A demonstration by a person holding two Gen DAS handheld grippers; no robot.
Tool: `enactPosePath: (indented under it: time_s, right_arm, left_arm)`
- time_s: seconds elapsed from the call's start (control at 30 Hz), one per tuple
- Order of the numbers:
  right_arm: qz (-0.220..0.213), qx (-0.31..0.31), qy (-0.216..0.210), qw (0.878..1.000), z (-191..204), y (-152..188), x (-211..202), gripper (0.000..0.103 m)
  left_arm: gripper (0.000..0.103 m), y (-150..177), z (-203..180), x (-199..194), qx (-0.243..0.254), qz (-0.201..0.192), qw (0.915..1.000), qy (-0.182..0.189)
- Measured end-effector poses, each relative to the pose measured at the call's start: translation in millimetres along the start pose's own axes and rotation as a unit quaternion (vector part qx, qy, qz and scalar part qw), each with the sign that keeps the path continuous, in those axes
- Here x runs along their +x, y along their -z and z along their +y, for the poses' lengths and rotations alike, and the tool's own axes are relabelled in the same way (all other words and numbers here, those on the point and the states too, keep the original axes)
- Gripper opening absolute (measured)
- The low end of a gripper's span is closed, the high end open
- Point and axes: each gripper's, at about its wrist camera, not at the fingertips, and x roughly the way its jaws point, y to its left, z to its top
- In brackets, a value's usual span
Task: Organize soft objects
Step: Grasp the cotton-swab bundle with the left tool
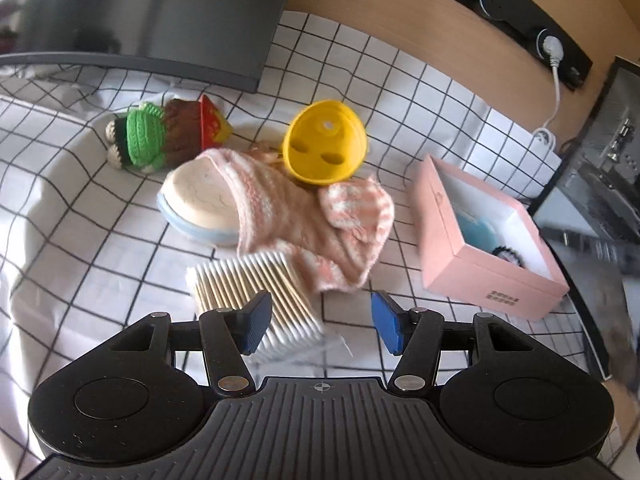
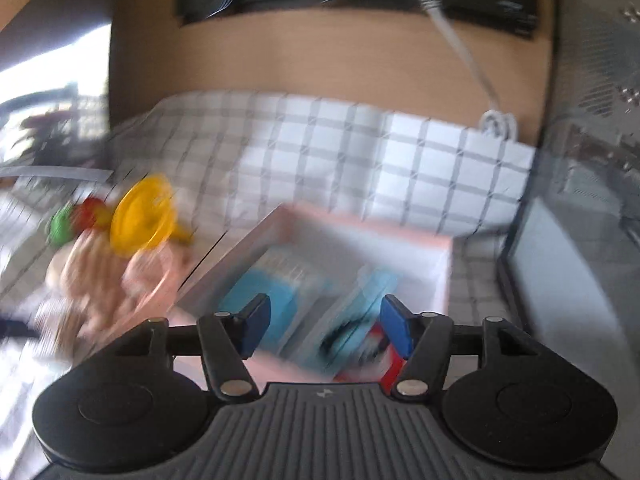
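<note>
sock (image 1: 304, 216) over dish (image 1: 200, 208) | swabs (image 1: 256, 300) in front | box (image 1: 484, 236) right

A white cloth with a black grid (image 1: 80, 216) covers the table, rumpled into folds on the left. Behind it runs a light wooden wall panel (image 1: 420, 32) carrying a black socket strip (image 1: 516, 20), with a white plug (image 1: 554, 46) in it and its cable dropping to a coil on the cloth. A dark grey slab (image 1: 160, 12) stands at the back left. Daylight comes in from the left.
</note>
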Motion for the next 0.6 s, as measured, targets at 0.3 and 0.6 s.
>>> enactPosePath:
  time_s: [0.3, 0.6]
  right_arm:
    - [0.059, -0.071, -0.049, 0.994, 70.3, 60.1, -18.9, 0.072]
    - [0.081, -0.069, -0.074, 0.992, 82.8, 76.5, -23.9, 0.075]
  left_arm:
    - [0.06, -10.3, 14.1, 18.0, -0.032, 0.01, 0.9965, -0.076]
    - [0.097, -9.3, 5.2, 47.4, 0.0, 0.026, 0.9947, -0.099]
